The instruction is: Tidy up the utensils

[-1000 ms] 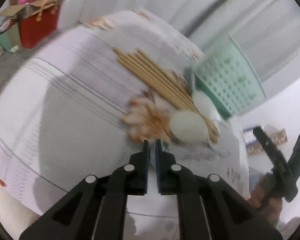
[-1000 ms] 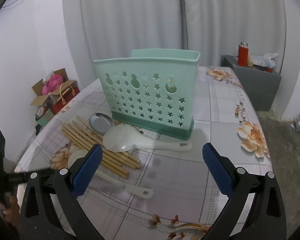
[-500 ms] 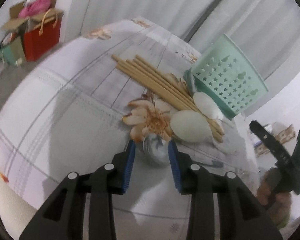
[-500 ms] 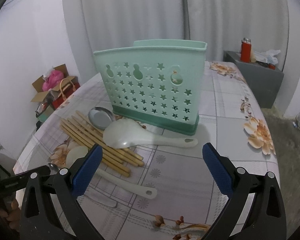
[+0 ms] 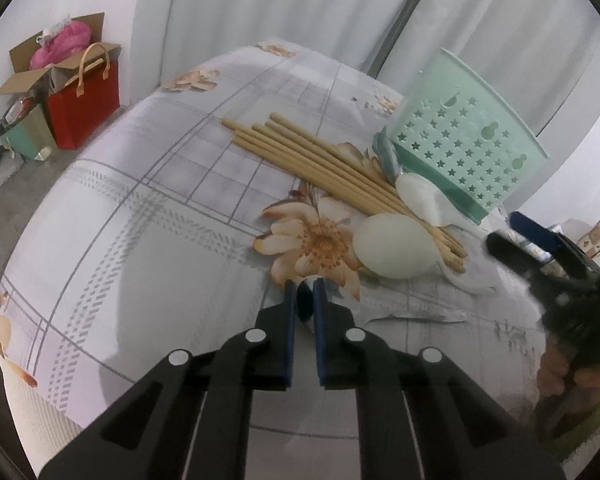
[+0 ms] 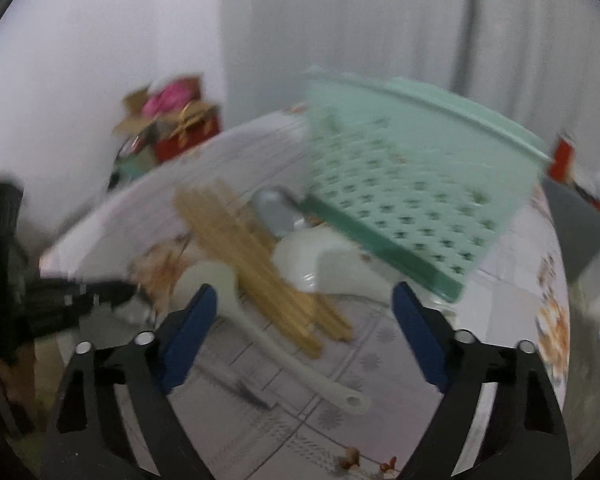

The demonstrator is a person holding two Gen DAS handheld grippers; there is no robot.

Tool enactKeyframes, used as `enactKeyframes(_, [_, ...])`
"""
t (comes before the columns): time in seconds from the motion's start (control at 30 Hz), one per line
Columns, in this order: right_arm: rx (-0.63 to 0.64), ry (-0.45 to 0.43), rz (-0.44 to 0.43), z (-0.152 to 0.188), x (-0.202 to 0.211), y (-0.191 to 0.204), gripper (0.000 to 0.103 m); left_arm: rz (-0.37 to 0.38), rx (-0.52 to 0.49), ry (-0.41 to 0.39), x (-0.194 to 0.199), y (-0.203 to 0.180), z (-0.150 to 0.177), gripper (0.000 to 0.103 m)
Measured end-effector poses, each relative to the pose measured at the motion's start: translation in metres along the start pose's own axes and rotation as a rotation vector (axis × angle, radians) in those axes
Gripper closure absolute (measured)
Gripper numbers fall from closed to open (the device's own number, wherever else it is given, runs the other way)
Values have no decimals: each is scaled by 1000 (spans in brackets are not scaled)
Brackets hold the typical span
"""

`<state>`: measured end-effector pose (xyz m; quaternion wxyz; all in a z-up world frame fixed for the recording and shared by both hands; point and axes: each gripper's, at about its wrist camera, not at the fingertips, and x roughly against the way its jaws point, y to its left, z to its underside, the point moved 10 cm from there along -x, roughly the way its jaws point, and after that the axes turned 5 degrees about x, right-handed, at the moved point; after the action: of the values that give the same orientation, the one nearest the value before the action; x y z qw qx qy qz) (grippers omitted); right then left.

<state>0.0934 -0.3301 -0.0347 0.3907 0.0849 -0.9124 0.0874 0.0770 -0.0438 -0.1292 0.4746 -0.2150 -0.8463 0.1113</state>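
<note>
On the flowered tablecloth lies a metal spoon (image 5: 306,302); its bowl is between the jaws of my left gripper (image 5: 305,284), which are closing and press on it. Just beyond lie a pale rice spoon (image 5: 392,246), a bundle of wooden chopsticks (image 5: 320,164), a white ladle spoon (image 5: 420,200) and a second metal spoon (image 5: 388,156). All lie beside the upright mint-green holder (image 5: 464,148). My right gripper (image 6: 303,292) hovers over the chopsticks (image 6: 260,264) and the rice spoon (image 6: 220,280). Its jaws are wide, closing, and hold nothing.
A red bag (image 5: 84,100) and an open cardboard box stand on the floor past the table's far left edge. A person's hand (image 5: 560,376) holds the right gripper at the right. A blurred red flask (image 6: 564,156) stands behind the holder.
My left jaws opened around the metal spoon's bowl, then narrowed onto it. My right gripper rolled and came closer to the utensils, its jaws narrowing a little; its view is now blurred.
</note>
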Motion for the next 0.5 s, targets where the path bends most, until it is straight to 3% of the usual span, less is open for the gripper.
enactKeyframes(0.13, [193, 32, 3, 2, -11, 27, 40, -8, -2, 12, 2, 2, 2, 96])
enactKeyframes(0.3, [332, 93, -17, 6, -27, 47, 62, -26, -4, 17, 4, 3, 2, 96])
enactKeyframes(0.5, [448, 129, 0, 10, -40, 59, 69, -46, -13, 14, 6, 6, 2, 96])
